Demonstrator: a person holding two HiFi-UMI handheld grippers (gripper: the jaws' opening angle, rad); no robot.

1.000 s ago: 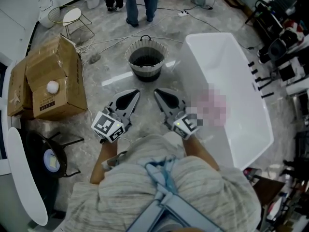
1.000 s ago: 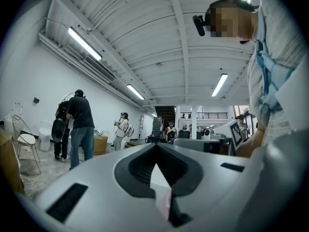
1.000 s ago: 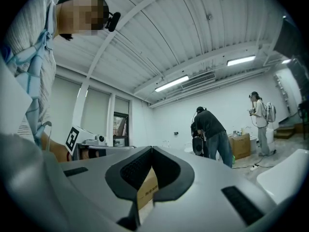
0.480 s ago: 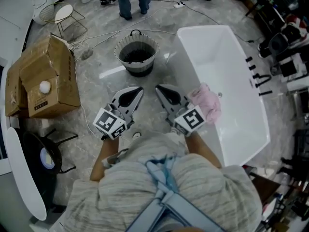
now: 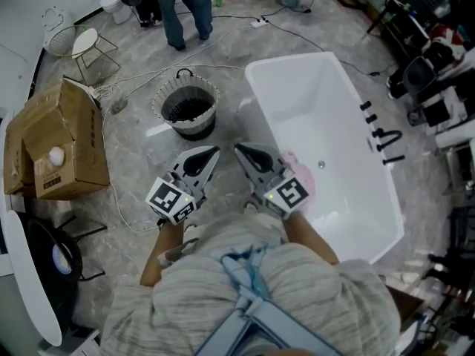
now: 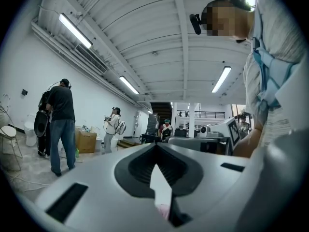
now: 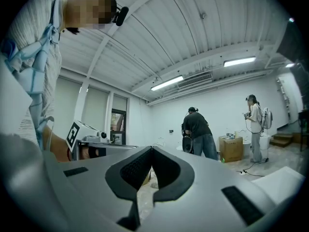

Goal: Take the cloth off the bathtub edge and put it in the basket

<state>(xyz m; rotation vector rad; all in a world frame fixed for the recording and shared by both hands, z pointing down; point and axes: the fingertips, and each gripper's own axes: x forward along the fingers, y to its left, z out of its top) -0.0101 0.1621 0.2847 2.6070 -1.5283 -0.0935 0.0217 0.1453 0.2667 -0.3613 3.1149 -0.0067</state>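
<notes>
A pink cloth [image 5: 303,178] lies on the near left edge of the white bathtub [image 5: 349,221]; the right gripper's body covers part of it. The basket [image 5: 185,108], dark with a frilled white rim, stands on the floor left of the tub's far end. My left gripper [image 5: 214,151] and right gripper [image 5: 238,148] are held side by side over the floor between basket and tub, both shut and holding nothing. In the left gripper view the jaws [image 6: 155,148] meet, with a sliver of pink below them. The right gripper [image 7: 151,152] is shut too in its own view.
A cardboard box [image 5: 63,136] with a white ball [image 5: 56,155] stands at the left. A wire stool [image 5: 85,44] and people's legs [image 5: 182,10] are at the back. Cables [image 5: 130,76] trail over the marble floor. Black taps [image 5: 380,133] sit on the tub's right rim, with equipment [image 5: 434,58] beyond.
The whole scene has slid left and down in the head view, so basket and tub look nearer. Both grippers stay shut, side by side. The cloth now sits closer under the right gripper.
</notes>
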